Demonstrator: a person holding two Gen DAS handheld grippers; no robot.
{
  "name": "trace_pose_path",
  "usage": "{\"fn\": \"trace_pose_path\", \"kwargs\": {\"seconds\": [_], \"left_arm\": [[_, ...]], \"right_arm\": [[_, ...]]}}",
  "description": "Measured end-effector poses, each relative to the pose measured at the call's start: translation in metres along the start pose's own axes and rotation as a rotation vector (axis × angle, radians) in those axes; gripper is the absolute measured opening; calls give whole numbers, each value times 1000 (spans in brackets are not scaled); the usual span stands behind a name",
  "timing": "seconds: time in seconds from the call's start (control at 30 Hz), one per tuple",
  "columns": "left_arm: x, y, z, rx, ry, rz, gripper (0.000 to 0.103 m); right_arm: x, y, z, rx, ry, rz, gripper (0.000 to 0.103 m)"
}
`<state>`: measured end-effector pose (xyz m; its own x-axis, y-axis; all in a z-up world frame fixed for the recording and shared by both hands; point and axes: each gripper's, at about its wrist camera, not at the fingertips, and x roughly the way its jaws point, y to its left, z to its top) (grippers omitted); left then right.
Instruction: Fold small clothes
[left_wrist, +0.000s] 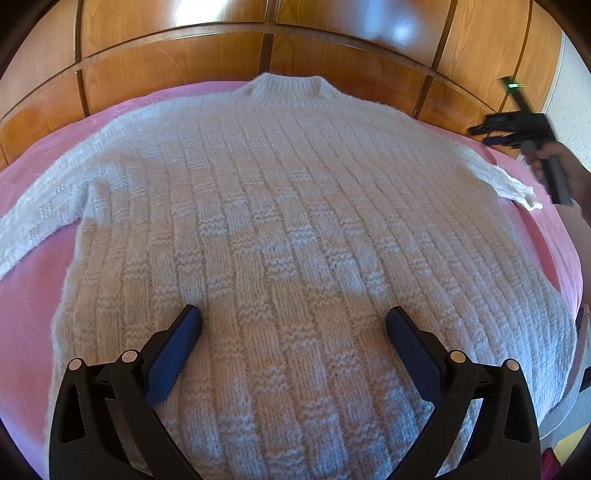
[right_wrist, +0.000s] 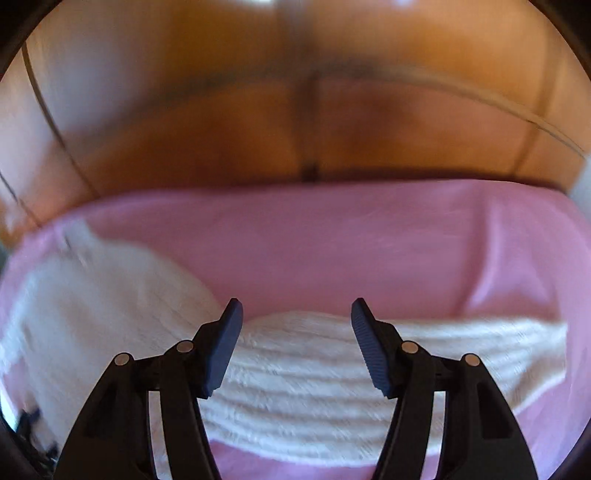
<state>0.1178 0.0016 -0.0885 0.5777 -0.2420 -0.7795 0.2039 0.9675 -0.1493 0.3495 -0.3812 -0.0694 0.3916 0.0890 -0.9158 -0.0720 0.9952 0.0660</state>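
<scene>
Pink bedspread (left_wrist: 29, 295) bears the sweater (left_wrist: 295, 221); wooden wardrobe (left_wrist: 221, 55) behind; both tools released.

Pretty sure I'm working in somebody's bedroom here. There's a bed with a pink bedspread (left_wrist: 29, 288) filling the lower part of both views, and glossy wooden wardrobe doors (left_wrist: 177, 55) run across the whole top of the frame right behind it. A hand-knit white sweater (left_wrist: 295, 240) lies spread on top, very homey.
</scene>
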Motion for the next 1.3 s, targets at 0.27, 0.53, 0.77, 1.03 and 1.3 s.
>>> {"fn": "trace_pose_path", "kwargs": {"seconds": [0.27,0.53,0.77,1.03,1.3], "left_arm": [[-2,4,-2,-8,-13,-16,99],[-1,2,0,-7,-15,-13,99],[-1,-1,-1,-5,-22,-11,99],[-8,4,-1,-28,-32,-32,99],[-76,66,-18,-194,-111,66,99]], "right_arm": [[18,41,-50,-164,105,-7,38],[-26,65,-54,-168,-165,-162,0],[-2,65,-74,-36,-108,-189,13],[-64,79,-168,156,-113,178,66],[-83,144,-296,121,11,368,63]]}}
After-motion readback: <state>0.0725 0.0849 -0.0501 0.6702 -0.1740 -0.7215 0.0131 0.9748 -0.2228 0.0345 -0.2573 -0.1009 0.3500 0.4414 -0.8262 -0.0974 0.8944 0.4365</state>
